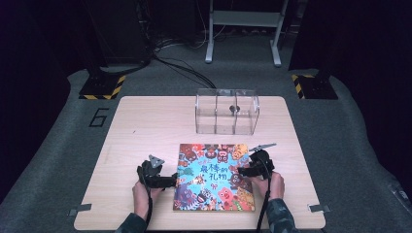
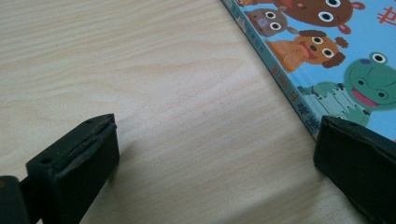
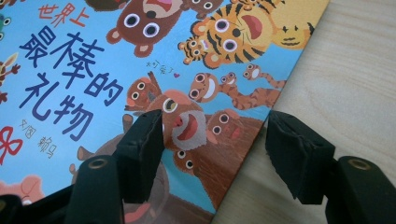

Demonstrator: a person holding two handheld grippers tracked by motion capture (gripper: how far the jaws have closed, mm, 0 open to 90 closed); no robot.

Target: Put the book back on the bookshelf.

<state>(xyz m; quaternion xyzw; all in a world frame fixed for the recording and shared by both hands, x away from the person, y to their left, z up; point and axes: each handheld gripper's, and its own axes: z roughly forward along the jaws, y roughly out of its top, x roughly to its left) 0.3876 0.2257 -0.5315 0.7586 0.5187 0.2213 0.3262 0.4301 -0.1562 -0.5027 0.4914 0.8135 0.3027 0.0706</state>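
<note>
A: Right gripper (image 3: 215,135) jaws half spread, straddling the picture book's (image 3: 140,70) right edge: one jaw over the cover, the other just off it above the table (image 3: 355,79). Pads not pressing anything.

B: Left gripper (image 2: 210,149)?

A: Jaws spread wide, low over bare wood. One jaw sits right at the book's spine edge, contact unclear.

B: Book position?

A: Flat, cover up, between both grippers, near the front edge. Clear plastic box (image 1: 227,111) stands behind it, well apart.
</note>
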